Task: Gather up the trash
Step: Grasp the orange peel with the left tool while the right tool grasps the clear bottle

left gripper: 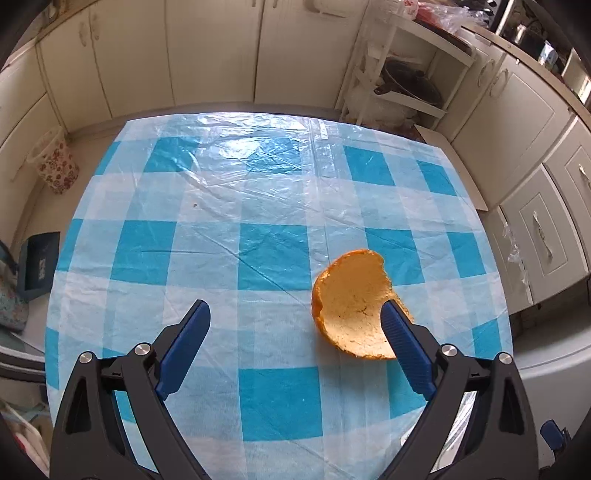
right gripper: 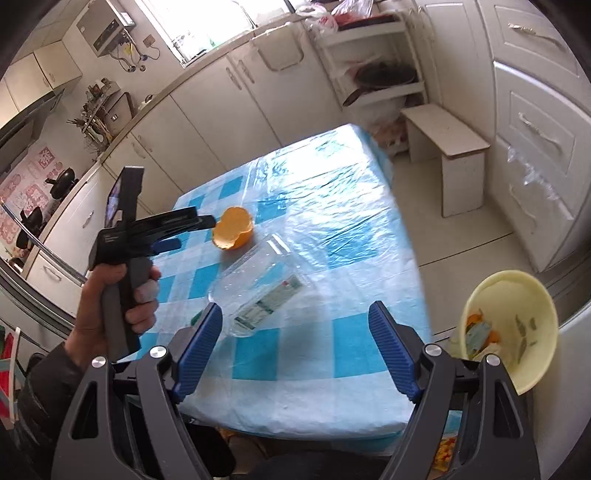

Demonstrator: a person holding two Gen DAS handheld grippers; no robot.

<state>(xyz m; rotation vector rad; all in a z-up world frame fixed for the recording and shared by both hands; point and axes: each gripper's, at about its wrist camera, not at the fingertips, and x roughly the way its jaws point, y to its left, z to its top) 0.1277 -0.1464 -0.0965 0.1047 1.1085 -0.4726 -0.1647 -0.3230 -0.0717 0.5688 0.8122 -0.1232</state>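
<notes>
Blue fingers point(left gripper: 404, 343) of the left hand-held gripper point(left gripper: 295, 314) are spreading wide beside the orange peel point(left gripper: 351, 306) lying on the worktop point(left gripper: 258, 206); shifting right should centre the rim before closing.

Domestic kitchen. Evidence: cream cabinet doors point(left gripper: 214, 55) along the walls; counter beneath a window point(right gripper: 207, 22); open shelf rack point(right gripper: 380, 62) holding a dark pan point(right gripper: 384, 75); tabletop point(left gripper: 207, 206) under blue-checked plastic cover; utensil holder point(right gripper: 94, 122).
</notes>
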